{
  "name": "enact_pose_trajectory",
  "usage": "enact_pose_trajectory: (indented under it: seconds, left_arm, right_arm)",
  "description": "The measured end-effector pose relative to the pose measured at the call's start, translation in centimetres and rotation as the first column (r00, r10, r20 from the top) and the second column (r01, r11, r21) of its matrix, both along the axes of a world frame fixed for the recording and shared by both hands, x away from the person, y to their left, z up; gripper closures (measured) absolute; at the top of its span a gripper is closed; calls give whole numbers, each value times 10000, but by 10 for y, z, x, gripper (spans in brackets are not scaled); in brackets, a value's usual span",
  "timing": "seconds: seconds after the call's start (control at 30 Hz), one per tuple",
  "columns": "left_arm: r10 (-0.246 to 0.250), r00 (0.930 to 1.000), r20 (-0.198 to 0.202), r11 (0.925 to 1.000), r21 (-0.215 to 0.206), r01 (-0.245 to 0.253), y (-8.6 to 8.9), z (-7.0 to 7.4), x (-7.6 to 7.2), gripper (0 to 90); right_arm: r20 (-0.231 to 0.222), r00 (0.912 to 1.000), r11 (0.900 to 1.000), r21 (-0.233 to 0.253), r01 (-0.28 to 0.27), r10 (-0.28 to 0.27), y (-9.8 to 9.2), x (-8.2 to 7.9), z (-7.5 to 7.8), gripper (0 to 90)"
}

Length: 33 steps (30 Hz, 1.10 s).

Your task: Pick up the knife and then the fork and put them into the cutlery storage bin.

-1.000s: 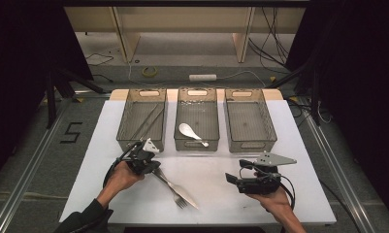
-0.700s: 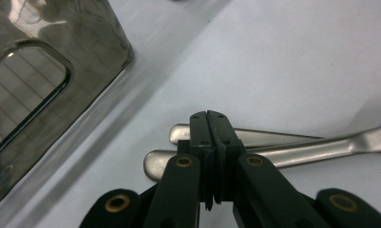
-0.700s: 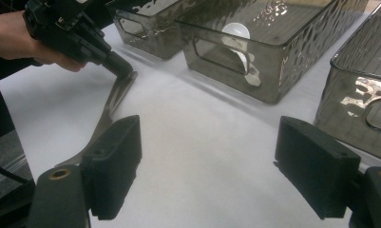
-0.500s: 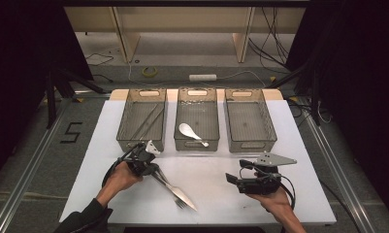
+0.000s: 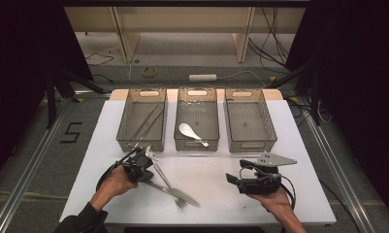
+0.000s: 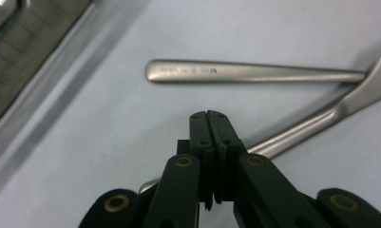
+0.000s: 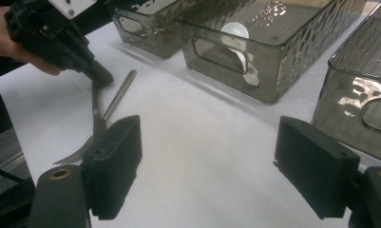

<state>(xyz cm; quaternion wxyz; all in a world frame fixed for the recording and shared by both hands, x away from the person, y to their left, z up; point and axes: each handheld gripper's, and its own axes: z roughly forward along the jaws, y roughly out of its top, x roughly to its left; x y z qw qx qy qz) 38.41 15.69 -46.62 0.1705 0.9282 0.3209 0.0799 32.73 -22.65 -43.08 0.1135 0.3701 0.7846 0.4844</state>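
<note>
The left gripper [image 5: 142, 165] had its fingers pressed together on the fork [image 5: 170, 191] handle, lifting that end off the white worktop [image 5: 211, 170], probably to sort it into a bin [image 5: 142, 119]. A knife [image 6: 254, 72] lay beside it. The right gripper [image 5: 233, 179] waited with fingers spread wide, holding nothing.

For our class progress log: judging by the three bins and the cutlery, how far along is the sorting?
Done: a white spoon lies in the middle clear plastic bin; thin metal sticks lie in the left bin. In hand: the left gripper is shut on a steel fork. Left: a steel knife on the white table; the right gripper is open.
</note>
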Motion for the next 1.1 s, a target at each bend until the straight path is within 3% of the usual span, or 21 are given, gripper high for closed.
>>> enact_pose_trajectory:
  seconds: [0.17, 0.43, 0.63, 0.83, 0.97, 1.1]
  left_arm:
    - [-162, 9996, -234, 9994, 307, 169, -1, 2, -6, 883]
    - [-421, 9937, -1039, 9948, 879, 514, -1, 4, -21, 885]
    - [-615, 9874, -1459, 9923, 977, 763, -3, 5, -29, 887]
    - [-708, 9861, -1506, 9924, 892, 849, -4, 5, -31, 883]
    - [-765, 9878, -1356, 9907, 1011, 906, -4, 9, -31, 790]
    - [-929, 9856, -1413, 9920, 713, 1037, -4, 16, -35, 658]
  right_arm:
    - [32, 10000, 10000, -32, 14, -14, 0, 0, 0, 251]
    - [57, 10000, 10000, -89, -23, 23, 1, 0, 0, 252]
    - [15, 10000, 9999, -107, -29, 29, 1, 0, 0, 252]
    - [3, 10000, 9999, -120, -65, 65, 2, 0, 0, 252]
    - [5, 10000, 9999, -124, -71, 71, 2, 0, -1, 252]
    - [-21, 10000, 9999, -129, -83, 83, 2, 0, -1, 252]
